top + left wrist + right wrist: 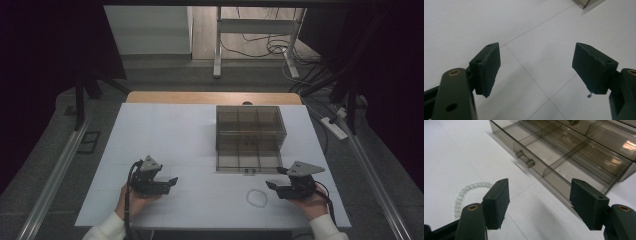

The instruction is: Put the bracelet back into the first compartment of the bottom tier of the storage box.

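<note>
High view and both gripper views of a white table (190, 150) carrying a smoked-plastic drawer organiser (250, 135) at centre-right, its bottom drawer (554, 157) pulled toward the near edge. A white bead bracelet (257, 198) lies flat on the table just near of the open drawer, apart from it. The right gripper (276, 186) rests at the near right, just right of the bracelet, its jaws spread and empty; in the right gripper view the beads (464, 192) curve past the left jaw, not between the two. The left gripper (172, 181) sits at the near left, well apart from the bracelet, jaws likewise spread with only bare table between them. Judged step: approach, with the drawer ready to receive and nothing yet grasped. The next move calls for swinging the right gripper leftward over the beads, lowering until the strand lies between the jaws, then pinching a short run of it.
</note>
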Demonstrator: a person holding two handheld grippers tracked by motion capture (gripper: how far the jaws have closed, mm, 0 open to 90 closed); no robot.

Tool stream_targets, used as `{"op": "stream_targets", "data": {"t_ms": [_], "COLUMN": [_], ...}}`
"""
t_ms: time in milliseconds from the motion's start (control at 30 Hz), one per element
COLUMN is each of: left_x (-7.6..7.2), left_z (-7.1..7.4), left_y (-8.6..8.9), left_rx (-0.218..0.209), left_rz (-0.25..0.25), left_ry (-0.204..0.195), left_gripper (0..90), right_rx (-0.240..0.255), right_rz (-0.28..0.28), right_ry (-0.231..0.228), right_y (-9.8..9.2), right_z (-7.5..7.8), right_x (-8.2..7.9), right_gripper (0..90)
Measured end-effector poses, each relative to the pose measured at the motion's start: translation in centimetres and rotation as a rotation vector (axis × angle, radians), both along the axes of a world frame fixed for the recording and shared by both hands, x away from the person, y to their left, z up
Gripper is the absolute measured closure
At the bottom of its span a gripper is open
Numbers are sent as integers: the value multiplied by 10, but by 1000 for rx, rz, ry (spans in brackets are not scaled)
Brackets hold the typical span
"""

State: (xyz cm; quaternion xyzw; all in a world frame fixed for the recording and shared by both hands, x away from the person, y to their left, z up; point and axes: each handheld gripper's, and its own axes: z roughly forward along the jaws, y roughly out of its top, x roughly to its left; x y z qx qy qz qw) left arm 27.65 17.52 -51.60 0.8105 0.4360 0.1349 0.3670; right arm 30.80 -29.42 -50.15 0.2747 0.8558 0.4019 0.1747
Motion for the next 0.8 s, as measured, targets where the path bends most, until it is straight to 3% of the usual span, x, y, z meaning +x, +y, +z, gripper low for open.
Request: {"op": "stream_targets", "data": {"t_ms": [267,800], "left_x": [0,0], "left_z": [0,-2], "left_y": [0,2], "left_rx": [1,4], "left_rz": [0,4], "left_ry": [2,8], "left_gripper": [233,231], "right_rx": [-43,-75], "right_rz": [47,59], "right_ry": [25,77], "right_y": [11,26], "right_z": [-1,0], "right_x": [-2,-1], "right_gripper": [316,316]}}
